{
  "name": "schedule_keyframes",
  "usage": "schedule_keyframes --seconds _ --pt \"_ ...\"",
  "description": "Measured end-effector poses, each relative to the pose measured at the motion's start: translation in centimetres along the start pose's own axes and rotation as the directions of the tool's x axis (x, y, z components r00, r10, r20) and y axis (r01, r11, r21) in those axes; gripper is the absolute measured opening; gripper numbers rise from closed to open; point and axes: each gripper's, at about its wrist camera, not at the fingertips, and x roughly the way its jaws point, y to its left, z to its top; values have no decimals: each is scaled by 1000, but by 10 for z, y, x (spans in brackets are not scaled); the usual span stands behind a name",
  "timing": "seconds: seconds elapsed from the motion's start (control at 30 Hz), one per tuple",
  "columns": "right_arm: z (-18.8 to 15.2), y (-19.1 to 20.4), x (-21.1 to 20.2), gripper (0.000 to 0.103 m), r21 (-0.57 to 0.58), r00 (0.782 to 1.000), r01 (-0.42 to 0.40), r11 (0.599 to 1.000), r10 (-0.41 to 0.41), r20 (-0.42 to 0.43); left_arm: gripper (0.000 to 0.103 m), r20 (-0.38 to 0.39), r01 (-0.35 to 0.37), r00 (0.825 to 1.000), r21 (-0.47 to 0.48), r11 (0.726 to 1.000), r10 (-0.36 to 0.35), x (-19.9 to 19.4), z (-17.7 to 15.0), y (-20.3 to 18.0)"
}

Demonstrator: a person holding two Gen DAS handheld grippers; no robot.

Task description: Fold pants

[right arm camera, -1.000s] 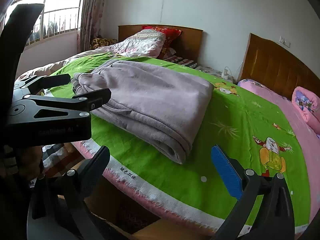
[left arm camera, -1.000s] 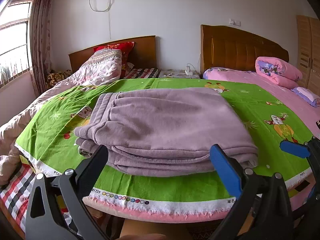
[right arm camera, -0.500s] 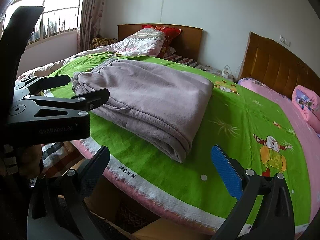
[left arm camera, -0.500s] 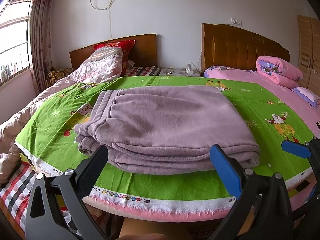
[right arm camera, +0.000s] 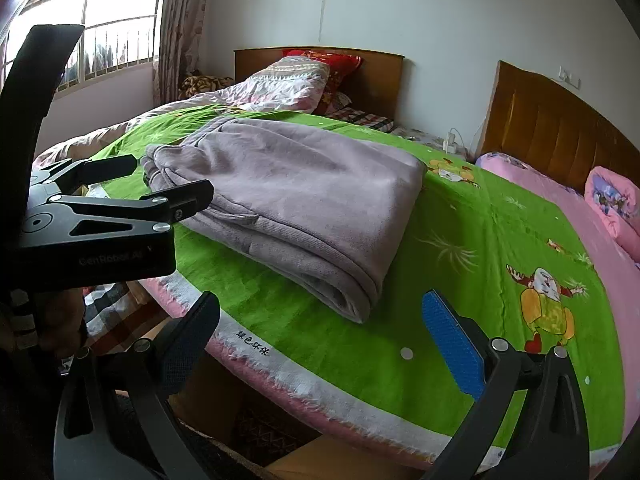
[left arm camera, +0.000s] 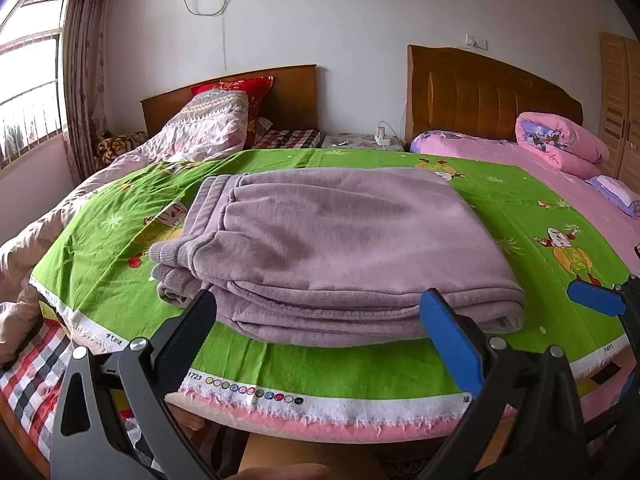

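Pants (left arm camera: 336,248) folded into compact stack, resting on green sheet (left arm camera: 520,208) near bed's front edge. Left gripper (left arm camera: 320,320) and right gripper (right arm camera: 320,320) hover short of stack, jaws apart, empty; folding looks finished.

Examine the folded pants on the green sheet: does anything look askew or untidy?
Mostly neat. The pants lie folded, but at the left end the layers stick out unevenly, stepped rather than flush.
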Motion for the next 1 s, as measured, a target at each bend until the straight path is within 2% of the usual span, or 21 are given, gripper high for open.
schedule_keyframes --seconds 0.6,0.73,1.0 --pt "-1 -1 -1 98 4 1000 -2 1000 2 -1 102 -6 3 1000 -2 1000 -3 1 -1 1" --pt "-1 -1 -1 98 5 1000 -2 1000 2 -1 102 21 -18 1000 -1 1000 18 -2 -4 1" --pt "-4 0 -6 98 20 1000 3 1000 -3 5 102 -13 -17 1000 -40 999 17 1 -3 10"
